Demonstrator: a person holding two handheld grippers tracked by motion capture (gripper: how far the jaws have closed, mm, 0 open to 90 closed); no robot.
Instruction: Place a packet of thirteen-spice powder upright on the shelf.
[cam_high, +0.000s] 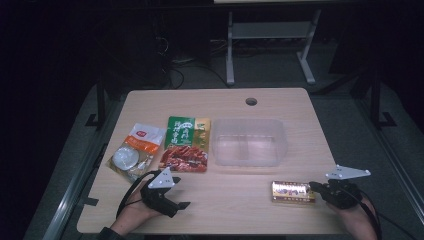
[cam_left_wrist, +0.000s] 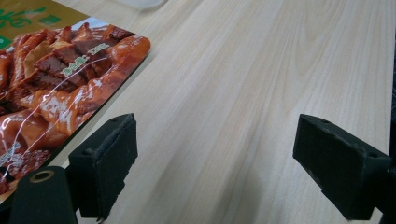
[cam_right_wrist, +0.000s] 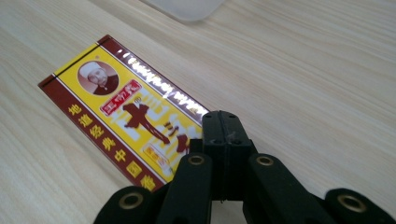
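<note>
**Yellow packet lies at the tip of the shut right gripper**

Yellow packet lies flat on the wooden table, near the front edge on the right side. It is long and thin, with dark red stripes down its long sides and red writing in the middle. In the right gripper view the yellow packet has a small round picture at its far end.

The right gripper is just beside the packet's right end. Its two black jaws are pressed together, with nothing between them. In the right gripper view the closed tip of the right gripper sits over the near end of the packet. I cannot tell if it touches the packet.

The left gripper rests low over the table near the front left. In the left gripper view its jaws stand wide apart, and the left gripper has only bare wood between them.

A green and red food bag lies flat just past the left gripper. In the left gripper view the food bag is close to the left jaw. A white and orange bag lies to the left of it. A clear plastic box stands in the middle of the table, to the right of the green and red bag.
</note>
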